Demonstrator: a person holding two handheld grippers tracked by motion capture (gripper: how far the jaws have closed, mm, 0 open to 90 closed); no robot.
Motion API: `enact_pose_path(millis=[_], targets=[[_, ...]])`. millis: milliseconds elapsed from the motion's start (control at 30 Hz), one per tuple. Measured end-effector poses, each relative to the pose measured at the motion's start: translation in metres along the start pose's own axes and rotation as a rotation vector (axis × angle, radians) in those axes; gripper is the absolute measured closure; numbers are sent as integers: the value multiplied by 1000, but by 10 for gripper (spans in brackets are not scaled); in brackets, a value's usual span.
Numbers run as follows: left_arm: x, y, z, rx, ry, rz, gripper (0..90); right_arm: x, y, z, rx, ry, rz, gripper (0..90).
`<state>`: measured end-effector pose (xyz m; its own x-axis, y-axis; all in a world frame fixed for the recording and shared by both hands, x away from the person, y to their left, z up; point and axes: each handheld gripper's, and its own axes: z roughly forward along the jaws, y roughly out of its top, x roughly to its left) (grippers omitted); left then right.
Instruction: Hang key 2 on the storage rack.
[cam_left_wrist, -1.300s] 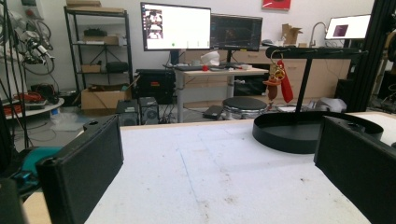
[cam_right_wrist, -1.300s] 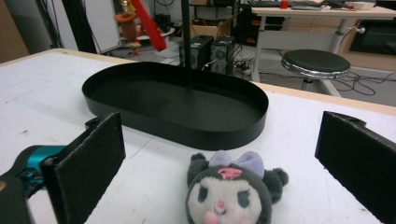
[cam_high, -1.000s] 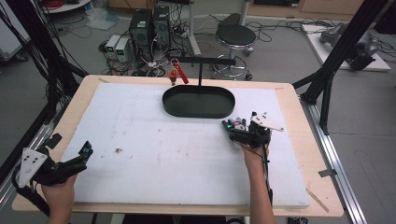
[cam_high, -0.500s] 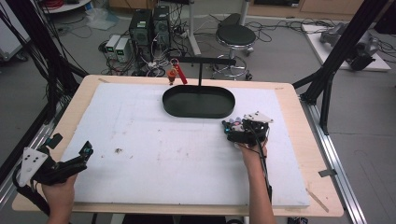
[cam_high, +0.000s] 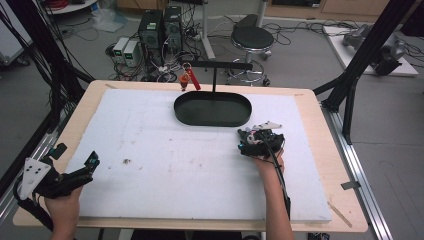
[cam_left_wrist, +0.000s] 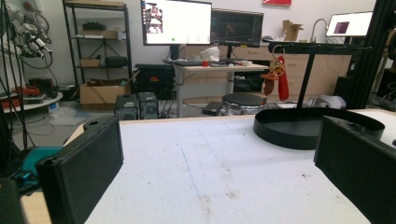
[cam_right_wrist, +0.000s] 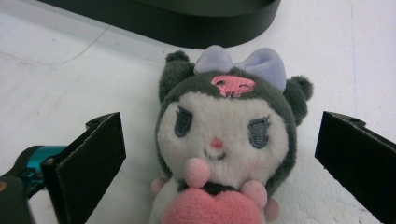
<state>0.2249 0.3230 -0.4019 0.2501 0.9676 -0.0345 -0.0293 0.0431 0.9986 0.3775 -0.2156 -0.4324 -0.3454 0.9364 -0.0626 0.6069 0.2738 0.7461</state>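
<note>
Since 1 second ago, the right gripper (cam_right_wrist: 219, 154) moves slightly toward the person; its 2 jaws stand wide around the plush toy (cam_right_wrist: 226, 140), not touching it. Toy lies near the black tray (cam_high: 212, 108). Left gripper (cam_high: 75, 172) stands wide, holding nothing.

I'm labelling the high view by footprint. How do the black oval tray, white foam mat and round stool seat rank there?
1. white foam mat
2. black oval tray
3. round stool seat, though it stands farther off, so it may look smaller.
</note>
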Motion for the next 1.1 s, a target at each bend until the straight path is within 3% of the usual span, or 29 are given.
enact_pose_path(millis=[167,233,467,767,900,1100], targets=[[0,0,0,-2,2,-3,17,0,0,0,25,-13,4,84],[0,0,0,-1,2,-2,17,0,-1,0,45,0,1,198],[1,0,0,-2,2,-2,17,-1,0,-3,59,-17,4,383],[1,0,0,-1,1,-2,17,-1,0,-5,58,-9,4,452],[2,0,0,0,3,-3,18,-3,-1,-8,20,-3,25,458],[1,0,-1,-2,5,-4,17,-3,5,-25,-141,1,39,458]])
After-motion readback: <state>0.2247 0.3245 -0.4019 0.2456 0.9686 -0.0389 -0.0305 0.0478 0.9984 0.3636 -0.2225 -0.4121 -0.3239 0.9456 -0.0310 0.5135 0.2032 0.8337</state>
